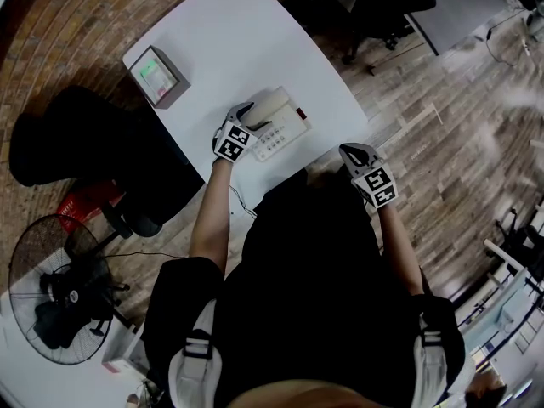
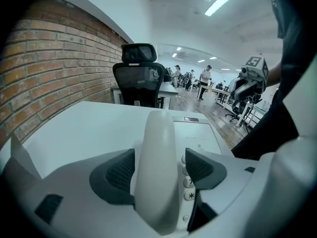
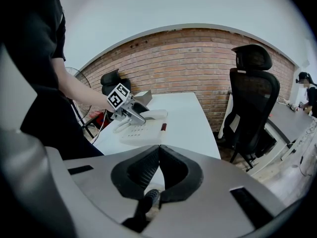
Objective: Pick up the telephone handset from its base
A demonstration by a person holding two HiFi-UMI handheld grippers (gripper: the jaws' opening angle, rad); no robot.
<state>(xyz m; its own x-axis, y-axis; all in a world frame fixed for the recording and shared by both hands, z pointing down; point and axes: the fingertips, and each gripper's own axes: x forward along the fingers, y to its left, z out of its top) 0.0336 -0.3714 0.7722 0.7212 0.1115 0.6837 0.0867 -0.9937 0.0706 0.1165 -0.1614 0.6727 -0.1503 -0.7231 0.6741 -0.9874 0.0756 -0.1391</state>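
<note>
My left claw (image 2: 159,168) straddles the cream handset (image 2: 157,148), which lies in its cradle on the telephone base (image 1: 286,133), near the front edge of the white tabletop (image 1: 229,32). The claw stands partly open. Its left pad sits right beside the handset, and I cannot tell whether it touches. A strip of keypad (image 2: 189,182) shows between the handset and the right pad, so nothing is gripped. My right claw (image 3: 157,165) hangs by the tabletop's edge, well apart from the phone, its jaws closed tip to tip on nothing
</note>
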